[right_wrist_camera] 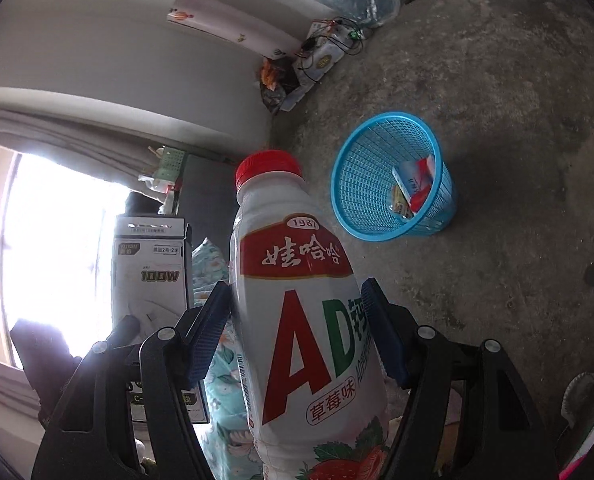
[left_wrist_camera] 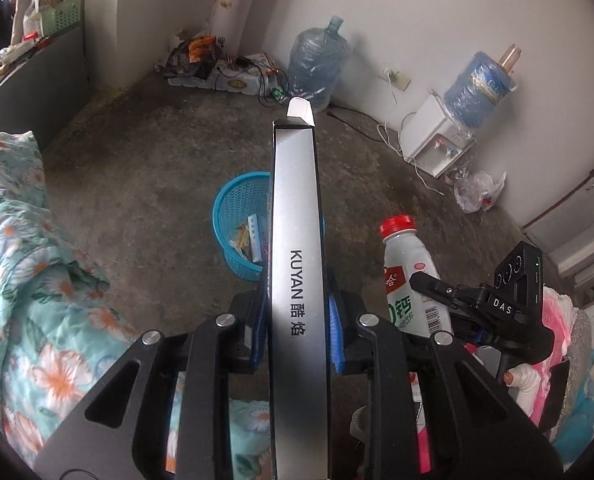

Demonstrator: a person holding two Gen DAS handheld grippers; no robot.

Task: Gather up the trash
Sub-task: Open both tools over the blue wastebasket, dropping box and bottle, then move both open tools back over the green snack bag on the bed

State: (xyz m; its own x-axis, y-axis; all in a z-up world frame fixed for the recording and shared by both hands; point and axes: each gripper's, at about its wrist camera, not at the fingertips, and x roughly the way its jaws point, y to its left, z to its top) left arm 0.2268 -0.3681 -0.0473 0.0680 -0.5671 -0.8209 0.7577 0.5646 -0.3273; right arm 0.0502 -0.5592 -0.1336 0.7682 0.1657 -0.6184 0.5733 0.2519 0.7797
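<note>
Left gripper (left_wrist_camera: 295,334) clamps the box (left_wrist_camera: 295,240); right gripper (right_wrist_camera: 297,334) clamps the bottle (right_wrist_camera: 301,312). Basket (right_wrist_camera: 393,174) lies on the floor ahead and below both, nearer the left.

Grippers: two, left gripper (left_wrist_camera: 297,328) and right gripper (right_wrist_camera: 299,332). Silver carton (left_wrist_camera: 297,260): one. Red-capped drink bottle (right_wrist_camera: 297,300): one. Blue mesh basket (right_wrist_camera: 361,184): one. Large water jugs: two, floor jug (left_wrist_camera: 317,64) and dispenser jug (left_wrist_camera: 477,88). Water dispenser (left_wrist_camera: 429,136): one.
</note>
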